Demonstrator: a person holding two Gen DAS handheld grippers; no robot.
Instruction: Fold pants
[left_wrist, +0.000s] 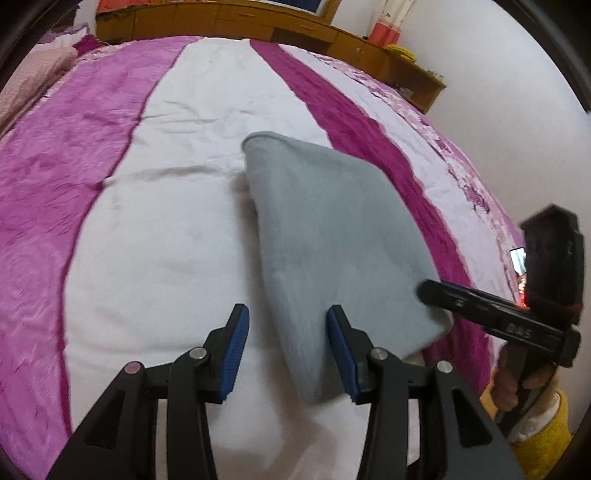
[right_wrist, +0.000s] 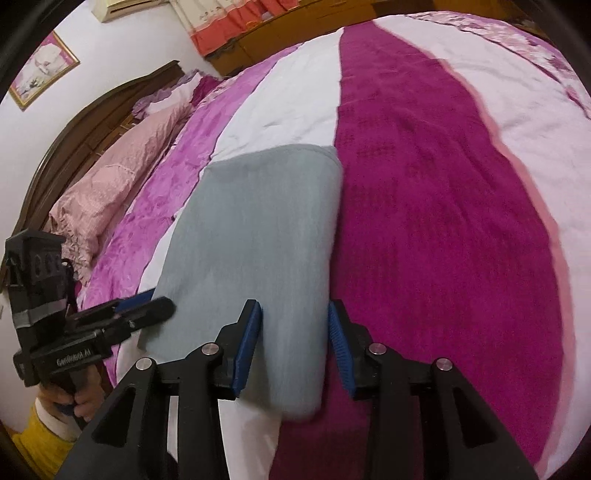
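Note:
The grey pants (left_wrist: 332, 236) lie folded into a long flat stack on the bed, one narrow end towards me. In the left wrist view my left gripper (left_wrist: 288, 312) is open just above the near left corner, and the fabric's left edge runs between its blue pads without being pressed. In the right wrist view the same pants (right_wrist: 255, 229) reach under my right gripper (right_wrist: 294, 306), which is open over the near right corner. Each gripper also shows in the other's view: the right gripper (left_wrist: 428, 291) at the pants' right edge, the left gripper (right_wrist: 155, 301) at their left edge.
The bedspread (left_wrist: 155, 236) has pink, white and magenta stripes. A pink pillow (right_wrist: 110, 184) and a dark wooden headboard (right_wrist: 74, 122) lie at the left of the right wrist view. Wooden cabinets (left_wrist: 258, 22) stand behind the bed. A yellow sleeve (left_wrist: 539, 439) shows at the right hand.

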